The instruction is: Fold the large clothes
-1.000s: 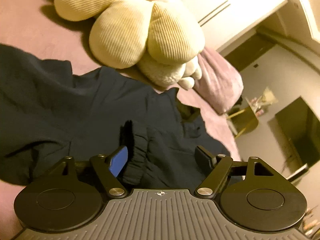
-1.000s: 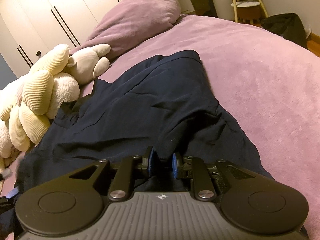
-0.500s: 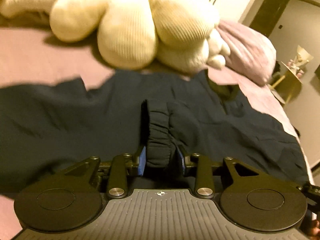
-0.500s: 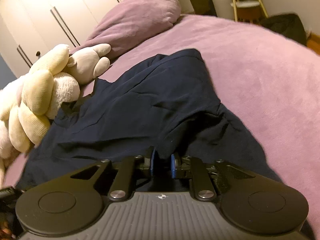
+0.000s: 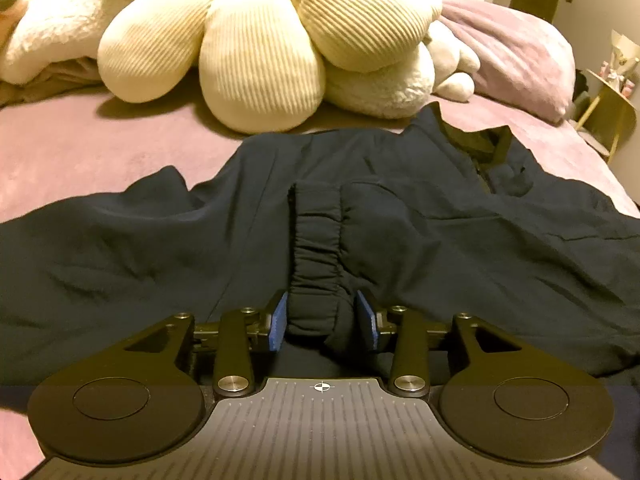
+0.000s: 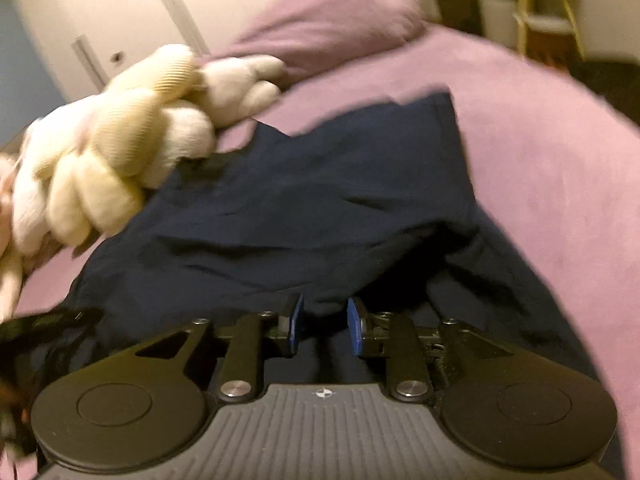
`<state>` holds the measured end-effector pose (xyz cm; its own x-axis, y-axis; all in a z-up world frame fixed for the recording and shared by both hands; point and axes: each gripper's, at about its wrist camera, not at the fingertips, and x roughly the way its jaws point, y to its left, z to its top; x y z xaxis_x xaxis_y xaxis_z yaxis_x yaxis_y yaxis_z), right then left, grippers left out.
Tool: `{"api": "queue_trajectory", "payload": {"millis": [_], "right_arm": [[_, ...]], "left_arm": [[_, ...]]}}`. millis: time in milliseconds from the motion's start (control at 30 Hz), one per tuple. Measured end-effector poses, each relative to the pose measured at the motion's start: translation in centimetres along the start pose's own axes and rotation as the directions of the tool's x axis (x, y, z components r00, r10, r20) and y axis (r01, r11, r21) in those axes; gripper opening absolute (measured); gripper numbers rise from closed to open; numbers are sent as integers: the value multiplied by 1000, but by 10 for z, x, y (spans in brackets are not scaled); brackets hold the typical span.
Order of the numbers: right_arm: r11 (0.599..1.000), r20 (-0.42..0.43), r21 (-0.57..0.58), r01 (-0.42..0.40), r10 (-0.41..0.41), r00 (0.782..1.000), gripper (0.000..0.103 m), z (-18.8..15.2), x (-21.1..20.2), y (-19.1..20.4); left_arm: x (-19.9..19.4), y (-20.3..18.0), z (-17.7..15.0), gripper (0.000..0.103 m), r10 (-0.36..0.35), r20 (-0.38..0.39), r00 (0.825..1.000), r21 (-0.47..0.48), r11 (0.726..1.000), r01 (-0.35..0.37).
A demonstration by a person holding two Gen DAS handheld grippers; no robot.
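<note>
Left hand-held gripper (image 5: pixel 323 322) now clamps garment (image 5: pixel 400 220) cuff; a second ago wide. Right hand-held gripper (image 6: pixel 322 325) pinches fabric, level.

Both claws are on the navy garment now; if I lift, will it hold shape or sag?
The navy garment will probably sag: it lies limp and wrinkled on the bed. The gathered cuff in the left claw looks bunched and thick, so likely a secure hold. The right claw pinches thinner fabric, which may slip.

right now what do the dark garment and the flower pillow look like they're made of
Dark garment: thin navy woven cloth, matte, probably; it creases softly, with a gathered elastic cuff between the left tongs.
Flower pillow: cream ribbed plush, corduroy-like ridges, stuffed.
</note>
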<state>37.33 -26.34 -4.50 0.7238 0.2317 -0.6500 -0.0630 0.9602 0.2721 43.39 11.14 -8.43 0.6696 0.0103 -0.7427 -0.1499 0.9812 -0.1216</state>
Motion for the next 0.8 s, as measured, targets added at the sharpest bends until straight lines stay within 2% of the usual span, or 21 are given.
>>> {"api": "queue_trajectory", "payload": {"millis": [67,133,233,267,300,367,467,600,700,800], "right_arm": [[998,62,-67,4,0,998,24,4,-10,10],[996,87,-89,31,-23,996,23,10,-4,14],[993,44,-82,90,-87,995,16,15,30,12],[987,38,-92,133,-130,991,13,14,42,11],[978,31,-105,179,-176,984,5,12,55,7],[970,27,-119,212,-210,977,0,6,71,-2],[956,79,-181,231,-220,972,0,1,79,-5],[941,76,-227,250,-239,968,0,3,84,0],[933,67,-235,271,-263,963,0,7,72,10],[935,112,-221,277,-258,960,0,-1,53,12]], "left_arm": [[1,-4,0,42,13,2,1000,15,1000,-13],[3,-7,1,44,29,0,1000,32,999,-29],[7,-11,1,50,41,-1,999,51,998,-41],[9,-11,2,51,42,0,999,58,997,-42],[12,-12,2,53,43,2,999,64,997,-43],[15,-14,2,54,46,8,999,68,997,-46],[20,-14,2,56,48,20,999,67,997,-50],[17,-14,1,57,48,16,999,66,997,-49],[16,-10,0,65,43,15,999,69,997,-44],[17,-2,0,87,35,0,999,31,999,-35]]}}
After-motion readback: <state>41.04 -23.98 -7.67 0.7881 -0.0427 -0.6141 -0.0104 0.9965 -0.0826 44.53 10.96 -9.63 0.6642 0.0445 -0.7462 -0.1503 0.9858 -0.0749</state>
